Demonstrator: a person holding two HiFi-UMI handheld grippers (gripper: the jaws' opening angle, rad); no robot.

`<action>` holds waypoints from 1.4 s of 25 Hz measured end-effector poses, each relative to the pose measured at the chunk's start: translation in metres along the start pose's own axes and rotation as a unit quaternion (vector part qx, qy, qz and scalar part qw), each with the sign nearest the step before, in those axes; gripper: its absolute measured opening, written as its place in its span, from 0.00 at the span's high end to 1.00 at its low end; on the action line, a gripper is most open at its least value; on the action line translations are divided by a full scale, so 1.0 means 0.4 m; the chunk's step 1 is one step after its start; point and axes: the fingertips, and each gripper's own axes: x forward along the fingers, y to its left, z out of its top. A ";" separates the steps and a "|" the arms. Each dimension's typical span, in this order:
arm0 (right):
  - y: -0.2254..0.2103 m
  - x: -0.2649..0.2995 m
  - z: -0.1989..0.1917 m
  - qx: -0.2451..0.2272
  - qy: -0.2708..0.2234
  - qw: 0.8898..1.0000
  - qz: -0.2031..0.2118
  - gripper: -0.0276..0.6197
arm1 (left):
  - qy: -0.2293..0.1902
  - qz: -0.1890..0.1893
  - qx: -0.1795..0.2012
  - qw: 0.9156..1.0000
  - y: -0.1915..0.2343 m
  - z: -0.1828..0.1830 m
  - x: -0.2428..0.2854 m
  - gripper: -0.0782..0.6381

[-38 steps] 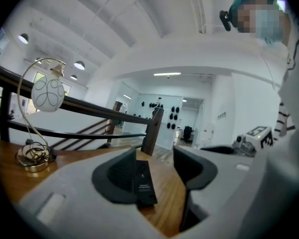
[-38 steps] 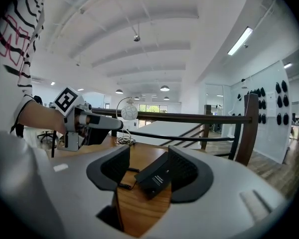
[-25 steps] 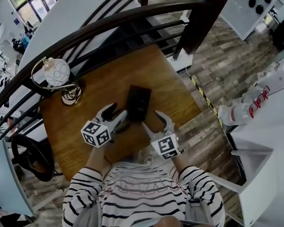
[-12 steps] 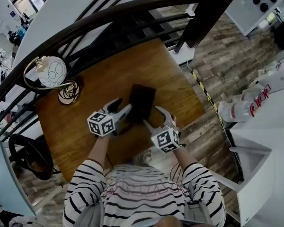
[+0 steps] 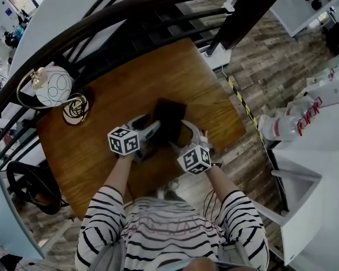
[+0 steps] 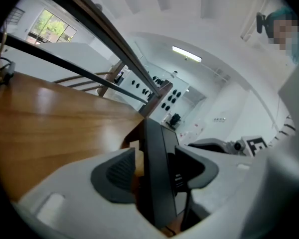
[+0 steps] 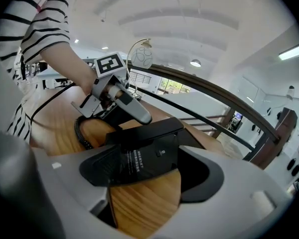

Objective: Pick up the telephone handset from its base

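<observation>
While the black telephone (image 5: 169, 117) sits near the middle of the wooden table (image 5: 90, 151), all one dark shape from above, we hold a gripper at each of its sides. Our left gripper (image 5: 147, 127) straddles its left edge, a dark slab between loose jaws, wood showing beside one pad. On our right gripper (image 5: 183, 137) the jaws have just been spreading and stand wide around the right corner, unclenched

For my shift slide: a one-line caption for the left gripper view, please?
Left tongs, jaws apart, straddle the edge of the black telephone on the wooden table.
</observation>
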 end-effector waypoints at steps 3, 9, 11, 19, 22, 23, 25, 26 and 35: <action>0.001 0.014 -0.014 -0.012 0.007 1.000 0.004 0.41 | 0.004 -0.010 -0.006 1.000 0.005 -0.006 0.014 0.54; 0.005 0.038 -0.033 -0.015 0.024 1.000 0.013 0.41 | 0.036 -0.020 0.004 0.999 0.004 -0.005 0.038 0.53; 0.004 0.041 -0.035 -0.015 0.025 1.000 0.011 0.42 | 0.052 -0.024 0.009 0.998 0.001 -0.012 0.049 0.53; 0.007 0.050 -0.035 -0.014 0.027 1.000 0.004 0.42 | 0.098 -0.030 0.030 0.994 0.005 -0.034 0.060 0.67; 0.006 0.047 -0.038 -0.014 0.030 0.999 0.003 0.42 | 0.099 -0.034 0.019 0.994 0.001 -0.035 0.061 0.69; 0.006 0.047 -0.039 -0.013 0.030 0.999 0.003 0.42 | 0.100 -0.035 0.013 0.994 0.000 -0.036 0.061 0.70; 0.006 0.047 -0.041 -0.011 0.032 0.999 0.003 0.42 | 0.103 -0.036 0.002 0.994 -0.001 -0.034 0.057 0.72; 0.006 0.047 -0.042 -0.010 0.032 0.999 0.003 0.42 | 0.104 -0.037 -0.003 0.994 -0.002 -0.032 0.055 0.73; 0.004 0.045 -0.038 -0.004 0.031 1.000 0.000 0.42 | 0.097 -0.058 -0.033 0.993 -0.024 -0.015 0.031 0.78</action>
